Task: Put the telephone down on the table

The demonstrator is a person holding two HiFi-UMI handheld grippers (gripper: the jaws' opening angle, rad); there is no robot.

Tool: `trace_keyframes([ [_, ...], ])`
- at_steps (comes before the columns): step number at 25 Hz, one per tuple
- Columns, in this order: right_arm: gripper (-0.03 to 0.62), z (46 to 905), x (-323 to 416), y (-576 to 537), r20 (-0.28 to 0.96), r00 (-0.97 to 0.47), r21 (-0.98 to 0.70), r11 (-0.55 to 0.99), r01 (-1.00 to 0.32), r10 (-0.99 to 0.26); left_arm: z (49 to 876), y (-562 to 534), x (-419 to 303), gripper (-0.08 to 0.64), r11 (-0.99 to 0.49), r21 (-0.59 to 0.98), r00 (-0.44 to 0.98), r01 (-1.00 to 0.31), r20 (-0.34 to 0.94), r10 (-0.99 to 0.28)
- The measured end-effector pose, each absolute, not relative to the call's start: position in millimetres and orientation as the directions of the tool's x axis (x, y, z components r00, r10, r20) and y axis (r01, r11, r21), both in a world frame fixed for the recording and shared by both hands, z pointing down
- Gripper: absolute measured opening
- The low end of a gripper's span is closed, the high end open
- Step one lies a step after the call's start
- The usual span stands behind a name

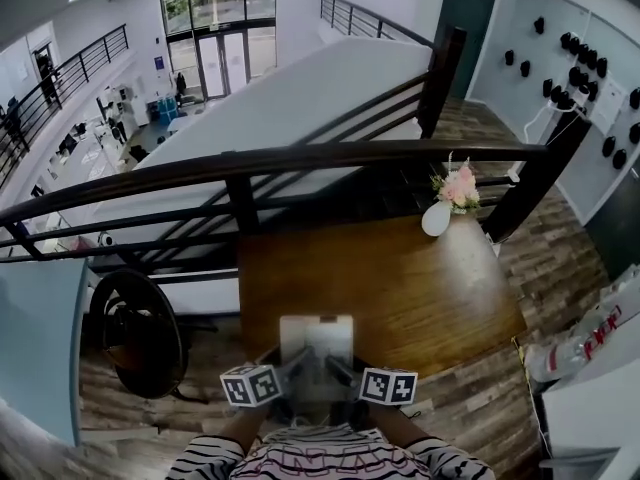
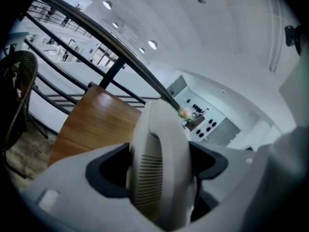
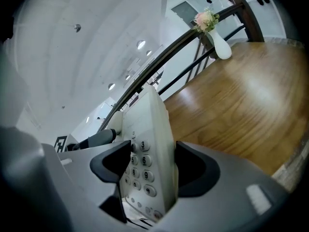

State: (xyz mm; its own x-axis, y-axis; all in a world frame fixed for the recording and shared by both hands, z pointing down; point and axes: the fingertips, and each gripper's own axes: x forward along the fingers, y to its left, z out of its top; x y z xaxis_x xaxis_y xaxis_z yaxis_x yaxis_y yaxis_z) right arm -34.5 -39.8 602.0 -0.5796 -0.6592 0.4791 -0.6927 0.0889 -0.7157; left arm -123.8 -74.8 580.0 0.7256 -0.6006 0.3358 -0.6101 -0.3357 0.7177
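Left gripper view: left tongs (image 2: 159, 167) clenched on the handset side of the telephone (image 2: 161, 129), dark pads pressed on both faces, ribbed earpiece grille between them. Right gripper view: right tongs (image 3: 152, 170) likewise clamped on the phone, this time the keypad edge, with keys 3, 6, 9 and # readable between the pads. So both grip one cream desk phone from the near side, one at each edge. My read: the two-point hold keeps the handset seated on the base and the body level for setting down.

Head view: phone sits at the near edge of the brown wooden table (image 1: 400, 288), close to the person's body, marker cubes either side. Cannot tell whether its underside touches the wood yet. It looks held just over the edge, not yet released. Judged step: carry it forward and lower it, since the middle of the table is bare and gives room.

Only container: white vase (image 1: 436, 218) at the far right corner of the table, holding pink flowers (image 1: 460, 186), well apart from the phone and just in front of the dark railing (image 1: 300, 158). Round wicker chair (image 1: 135, 333) is on the floor left of the table.
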Motion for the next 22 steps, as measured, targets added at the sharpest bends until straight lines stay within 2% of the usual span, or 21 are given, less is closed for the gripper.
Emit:
trace_keyframes([
  [22,0.288,656,35,-315,0.488,-0.660,-0.716,0.171,-0.677,-0.571,635,-338,-59,0.374,-0.227,0.715,0.627,-0.661,0.361,-0.690],
])
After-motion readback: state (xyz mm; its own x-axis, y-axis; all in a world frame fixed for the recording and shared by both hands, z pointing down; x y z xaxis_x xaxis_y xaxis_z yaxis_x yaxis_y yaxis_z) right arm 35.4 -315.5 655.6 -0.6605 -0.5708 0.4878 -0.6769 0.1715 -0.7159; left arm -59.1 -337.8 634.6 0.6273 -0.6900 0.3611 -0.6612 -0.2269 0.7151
